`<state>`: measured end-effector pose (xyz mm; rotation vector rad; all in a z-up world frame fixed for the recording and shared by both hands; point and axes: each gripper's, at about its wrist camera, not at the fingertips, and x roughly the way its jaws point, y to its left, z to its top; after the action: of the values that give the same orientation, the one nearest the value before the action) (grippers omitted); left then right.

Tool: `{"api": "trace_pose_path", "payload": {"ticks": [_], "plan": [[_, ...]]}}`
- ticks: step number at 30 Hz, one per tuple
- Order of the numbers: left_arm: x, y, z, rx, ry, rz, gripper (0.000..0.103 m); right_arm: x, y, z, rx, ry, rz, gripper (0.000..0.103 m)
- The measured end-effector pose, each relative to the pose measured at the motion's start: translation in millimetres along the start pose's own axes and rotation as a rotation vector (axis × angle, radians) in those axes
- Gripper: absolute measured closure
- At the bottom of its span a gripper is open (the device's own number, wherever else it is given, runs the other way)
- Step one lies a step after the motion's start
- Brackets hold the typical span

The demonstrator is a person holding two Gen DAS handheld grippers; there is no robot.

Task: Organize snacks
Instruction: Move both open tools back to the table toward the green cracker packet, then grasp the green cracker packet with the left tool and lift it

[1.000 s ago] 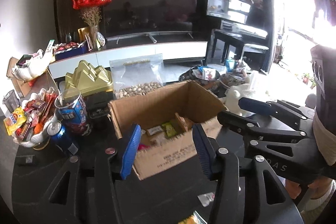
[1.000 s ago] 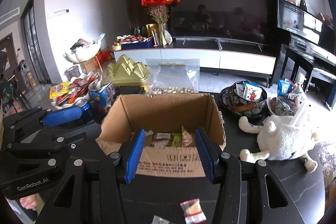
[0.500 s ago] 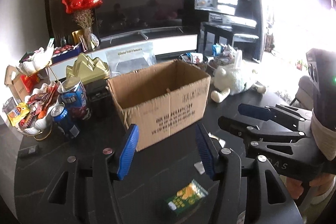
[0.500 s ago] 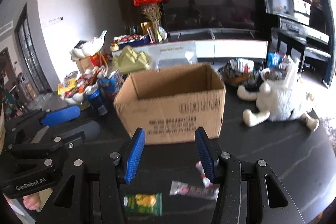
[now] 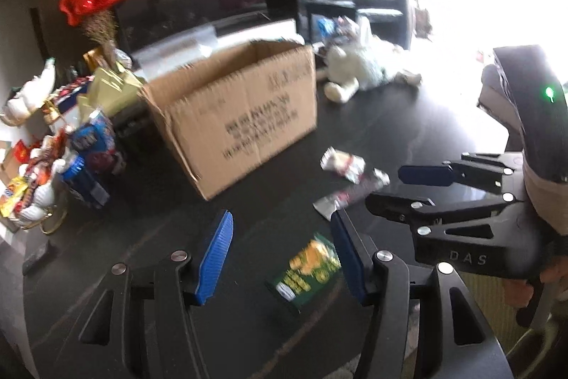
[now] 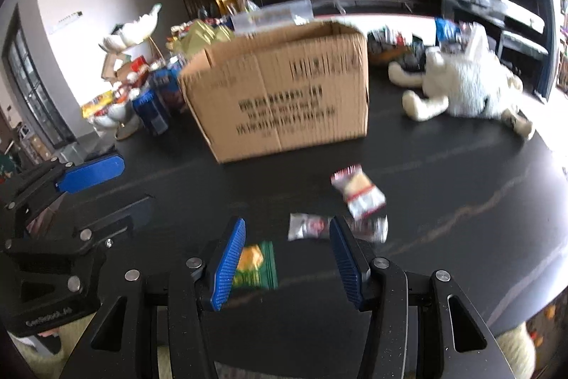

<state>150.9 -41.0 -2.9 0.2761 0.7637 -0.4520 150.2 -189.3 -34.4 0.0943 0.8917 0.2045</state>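
Note:
An open cardboard box (image 5: 241, 116) (image 6: 284, 95) stands on the black table (image 5: 159, 219) (image 6: 461, 187). In front of it lie a green snack packet (image 5: 307, 269) (image 6: 255, 267), a white and red packet (image 5: 342, 162) (image 6: 358, 190) and a silvery wrapper (image 5: 349, 194) (image 6: 309, 226). My left gripper (image 5: 282, 233) is open and empty above the table, just left of the green packet. My right gripper (image 6: 287, 245) is open and empty, with the green packet behind its left finger and the silvery wrapper by its right finger.
A white plush toy (image 5: 358, 70) (image 6: 468, 84) lies right of the box. Blue cans (image 5: 85, 180) (image 6: 152, 109), a snack-filled white bowl (image 5: 28, 180) and gold packets (image 5: 110, 87) crowd the left. The table edge curves at the right (image 6: 553, 254).
Both grippers pulled back and down from the box toward the near table. The box interior has gone out of sight and the loose packets have come into view between the fingers.

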Motion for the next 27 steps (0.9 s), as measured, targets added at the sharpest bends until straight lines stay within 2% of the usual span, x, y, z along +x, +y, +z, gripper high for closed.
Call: {"api": "trace_pose_path", "payload": {"ticks": [8, 13, 18, 27], "plan": [[25.4, -11.6, -26.4, 0.084, 0.08, -0.078, 0.047, 20.8, -1.2, -31.5, 0.013, 0.106, -0.028, 0.052], [51.9, -14.6, -35.6, 0.131, 0.183, -0.153, 0.046, 33.2, -2.1, -44.4, 0.025, 0.17, -0.031, 0.052], [73.1, -16.7, -39.4, 0.17, 0.246, -0.17, 0.046, 41.7, -2.6, -47.5, 0.031, 0.205, -0.035, 0.052], [91.7, -20.9, -41.3, 0.221, 0.284, -0.191, 0.047, 51.8, -8.9, -49.0, 0.053, 0.239, -0.053, 0.052]]}}
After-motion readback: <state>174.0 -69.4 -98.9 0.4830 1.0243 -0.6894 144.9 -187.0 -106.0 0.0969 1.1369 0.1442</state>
